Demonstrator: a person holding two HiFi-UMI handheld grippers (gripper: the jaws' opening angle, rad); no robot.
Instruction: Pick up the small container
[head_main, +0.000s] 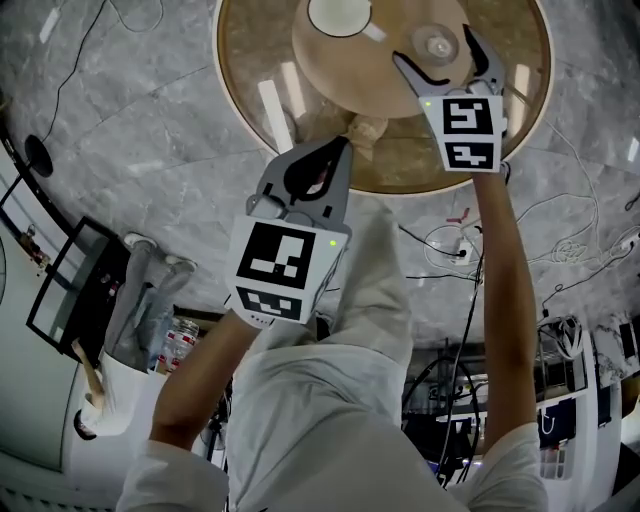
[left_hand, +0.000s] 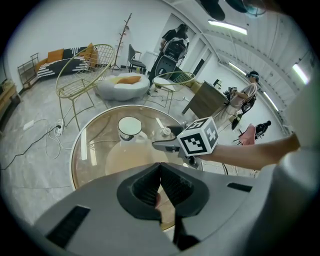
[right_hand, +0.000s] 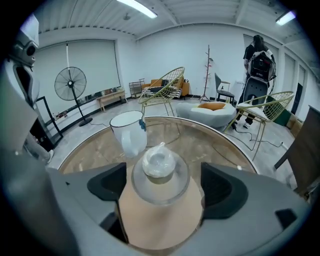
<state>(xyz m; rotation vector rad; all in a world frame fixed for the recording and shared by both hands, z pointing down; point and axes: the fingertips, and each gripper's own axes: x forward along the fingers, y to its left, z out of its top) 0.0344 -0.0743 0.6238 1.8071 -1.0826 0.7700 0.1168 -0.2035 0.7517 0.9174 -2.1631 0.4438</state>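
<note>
Round glass desk (head_main: 250, 70) on a tan pedestal (head_main: 335, 68), grey stone floor (head_main: 120, 120) beneath. Right gripper (right_hand: 162, 189) has its jaws wide, one on each side of the small container (right_hand: 160, 172), pads clear of it. Left gripper (left_hand: 160, 186) has its jaws together and empty, near the desk's rim.

Recommended: centre the container, bring the pads level with its wall, and close gently; the smooth wall may slip.

The container stands on the glass just beside a white cup (right_hand: 128, 131). It is low, round and clear, with a crumpled translucent wad inside.
</note>
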